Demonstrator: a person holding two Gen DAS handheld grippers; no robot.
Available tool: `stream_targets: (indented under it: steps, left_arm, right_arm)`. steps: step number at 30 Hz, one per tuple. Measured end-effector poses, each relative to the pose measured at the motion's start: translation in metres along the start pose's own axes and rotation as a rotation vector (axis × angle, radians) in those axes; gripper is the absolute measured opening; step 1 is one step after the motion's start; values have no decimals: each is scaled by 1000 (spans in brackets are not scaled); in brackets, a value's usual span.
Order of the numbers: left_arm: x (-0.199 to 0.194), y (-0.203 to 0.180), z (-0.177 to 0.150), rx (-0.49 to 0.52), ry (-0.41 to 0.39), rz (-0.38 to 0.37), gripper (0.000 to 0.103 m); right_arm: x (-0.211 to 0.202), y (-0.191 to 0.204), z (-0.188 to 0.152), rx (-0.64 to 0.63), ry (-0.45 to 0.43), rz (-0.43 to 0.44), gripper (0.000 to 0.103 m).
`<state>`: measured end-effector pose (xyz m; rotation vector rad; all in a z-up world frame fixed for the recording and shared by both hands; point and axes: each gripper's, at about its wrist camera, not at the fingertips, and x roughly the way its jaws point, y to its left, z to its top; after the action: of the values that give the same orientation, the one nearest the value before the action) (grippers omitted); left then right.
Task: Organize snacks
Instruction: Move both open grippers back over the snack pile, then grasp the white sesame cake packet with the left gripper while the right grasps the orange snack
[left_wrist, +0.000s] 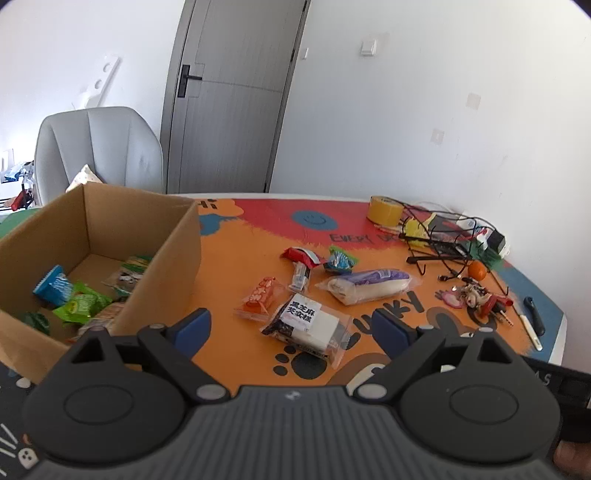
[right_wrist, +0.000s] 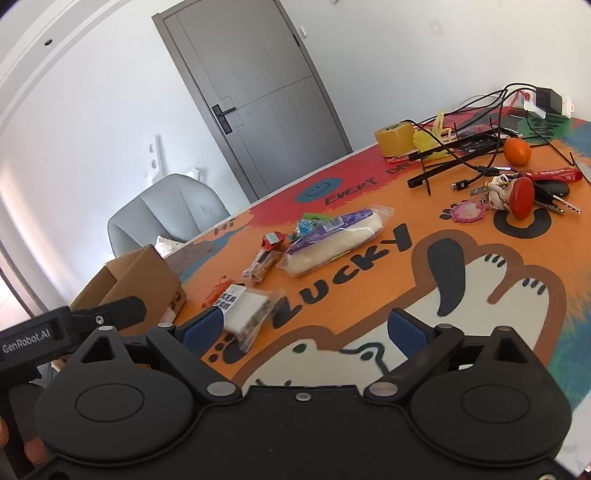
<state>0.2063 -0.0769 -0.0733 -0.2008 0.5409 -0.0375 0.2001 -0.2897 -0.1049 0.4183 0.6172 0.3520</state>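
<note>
Black-label cake packet (left_wrist: 308, 325) lies on the mat between the left gripper (left_wrist: 291, 328) pads, jaws spread, right gripper (right_wrist: 306, 328) also spread and empty; cardboard box (left_wrist: 177, 236) just left; slick crinkly film may slip a shallow pinch.

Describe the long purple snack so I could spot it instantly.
Start at the cardboard box on the cartoon tablecloth; loose snacks lie to its right. The purple-and-white packet is farthest right, just above the word LUCKY. It is the longest, a clear wrapper holding something pale.
</note>
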Motion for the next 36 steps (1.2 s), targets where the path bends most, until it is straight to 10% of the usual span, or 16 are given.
stream_targets:
  steps: [36]
  left_arm:
    - [129,-27,-9,99,207,38,93]
  right_arm:
    - [64,-43,23,64,83,-22,95]
